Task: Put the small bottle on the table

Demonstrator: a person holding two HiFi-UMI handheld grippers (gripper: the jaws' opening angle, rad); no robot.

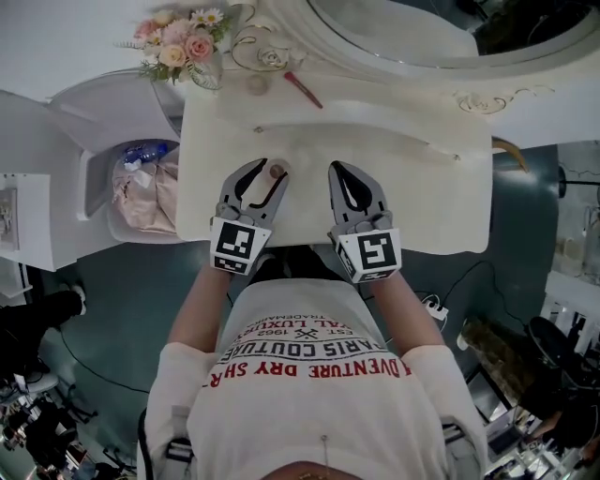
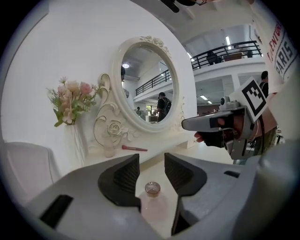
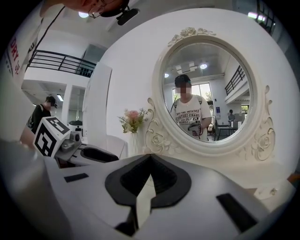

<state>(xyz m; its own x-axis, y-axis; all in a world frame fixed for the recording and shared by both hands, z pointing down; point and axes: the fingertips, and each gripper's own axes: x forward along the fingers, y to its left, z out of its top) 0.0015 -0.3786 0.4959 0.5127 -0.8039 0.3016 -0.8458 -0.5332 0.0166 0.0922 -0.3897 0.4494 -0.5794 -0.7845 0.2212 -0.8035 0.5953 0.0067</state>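
The small bottle (image 1: 277,172), pale pink glass with a round metal cap, stands upright on the cream dressing table (image 1: 422,187) near its front edge. My left gripper (image 1: 269,178) is open around the bottle. In the left gripper view the bottle (image 2: 152,197) stands between the jaws of the left gripper (image 2: 151,158), with a gap on each side of the cap. My right gripper (image 1: 341,169) rests to the right over the table edge, shut and empty. The right gripper view shows the dark pads of the right gripper (image 3: 150,158) meeting at the tips.
An oval mirror (image 1: 422,28) stands at the back of the table, with a vase of flowers (image 1: 178,42) at the back left. A small jar (image 1: 257,84) and a red brush (image 1: 303,90) lie near the mirror. A bin with bags (image 1: 145,187) sits left of the table.
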